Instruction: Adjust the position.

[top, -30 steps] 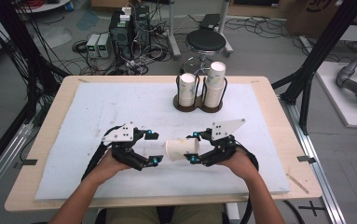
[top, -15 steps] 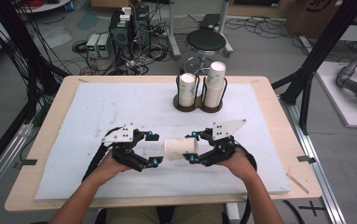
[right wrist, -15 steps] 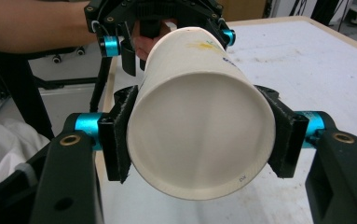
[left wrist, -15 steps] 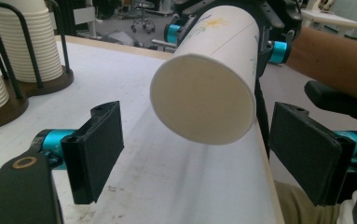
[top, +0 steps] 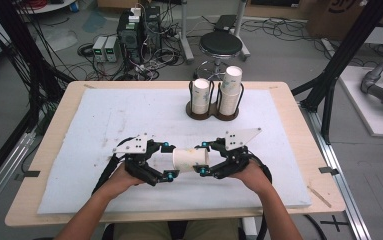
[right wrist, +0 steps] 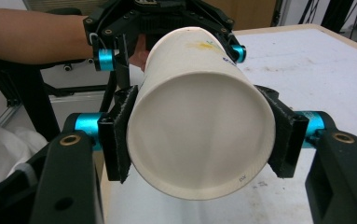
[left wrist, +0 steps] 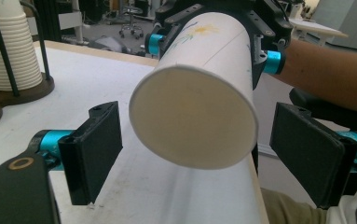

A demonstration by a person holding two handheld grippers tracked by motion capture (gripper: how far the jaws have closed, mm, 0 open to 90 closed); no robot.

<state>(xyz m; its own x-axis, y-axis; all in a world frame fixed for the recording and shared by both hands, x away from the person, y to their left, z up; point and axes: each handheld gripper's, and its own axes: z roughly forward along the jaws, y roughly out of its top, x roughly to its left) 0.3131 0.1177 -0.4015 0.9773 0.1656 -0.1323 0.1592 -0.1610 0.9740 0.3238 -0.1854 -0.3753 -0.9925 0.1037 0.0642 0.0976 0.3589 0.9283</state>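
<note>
handover in progress: the cup hangs sideways over the mat, clamped by the right gripper. the left gripper has just been opening, pads clear either side of the base. next, probably back left away.

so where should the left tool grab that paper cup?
On the sidewall just behind the closed base, coming in end-on from the left. The paper cup lies level, its far end clamped by the right tool; the left tool straddles the base, pads clear.
</note>
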